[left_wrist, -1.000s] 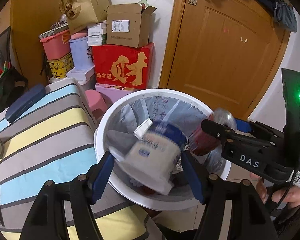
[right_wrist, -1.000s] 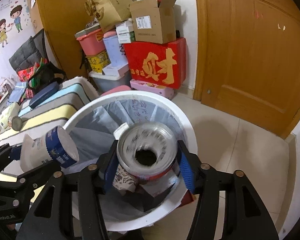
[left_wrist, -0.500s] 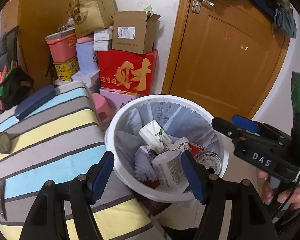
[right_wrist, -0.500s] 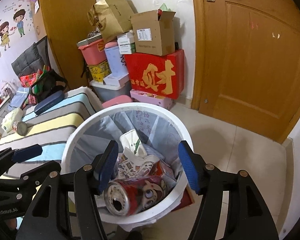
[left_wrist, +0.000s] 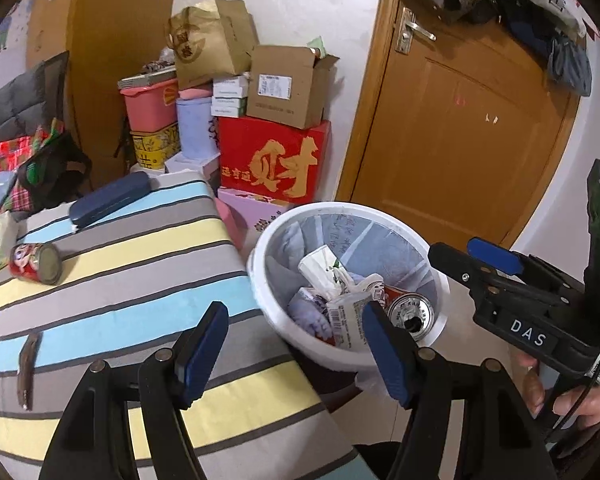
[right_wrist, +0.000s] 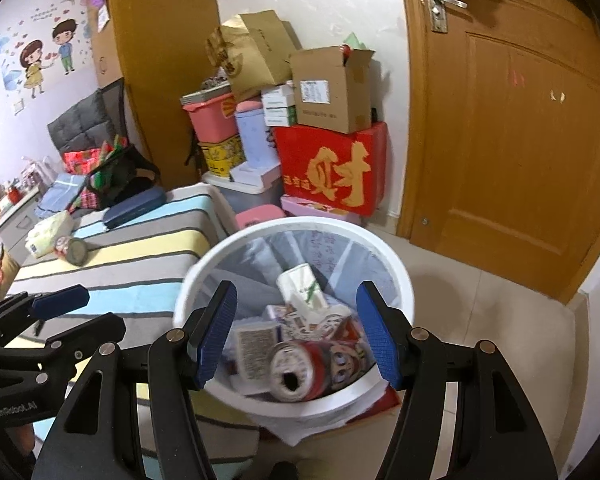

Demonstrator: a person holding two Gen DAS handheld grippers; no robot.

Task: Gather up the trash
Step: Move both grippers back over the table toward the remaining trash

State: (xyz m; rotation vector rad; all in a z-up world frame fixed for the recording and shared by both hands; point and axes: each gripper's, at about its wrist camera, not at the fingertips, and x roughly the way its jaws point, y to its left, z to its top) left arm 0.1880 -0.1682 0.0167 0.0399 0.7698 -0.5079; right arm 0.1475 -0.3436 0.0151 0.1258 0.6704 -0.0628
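Observation:
A white trash bin (left_wrist: pixel 260 280) with a grey liner stands beside the striped bed. Inside it lie a red can (left_wrist: pixel 410 312), a white paper cup (left_wrist: pixel 346 316) and a tissue pack (left_wrist: pixel 320 268); the right wrist view shows the same can (right_wrist: pixel 300 368), cup (right_wrist: pixel 256 344) and bin (right_wrist: pixel 400 276). My left gripper (left_wrist: pixel 294 348) hangs open and empty over the bed's corner, near the bin's left rim. My right gripper (right_wrist: pixel 296 332) is open and empty above the bin. Another red can (left_wrist: pixel 34 263) lies on its side on the bed.
On the striped bed cover (left_wrist: pixel 140 272) lie a dark blue case (left_wrist: pixel 110 198), a brown strip (left_wrist: pixel 26 368) and a tissue pack (right_wrist: pixel 48 232). Stacked boxes (left_wrist: pixel 274 160) stand behind the bin. A wooden door (left_wrist: pixel 460 140) is to the right, with tiled floor (right_wrist: pixel 480 312) before it.
The left gripper let go of the white-and-blue cup and the right let go of the red can; both now lie in the bin. Both grippers have drawn back and up.

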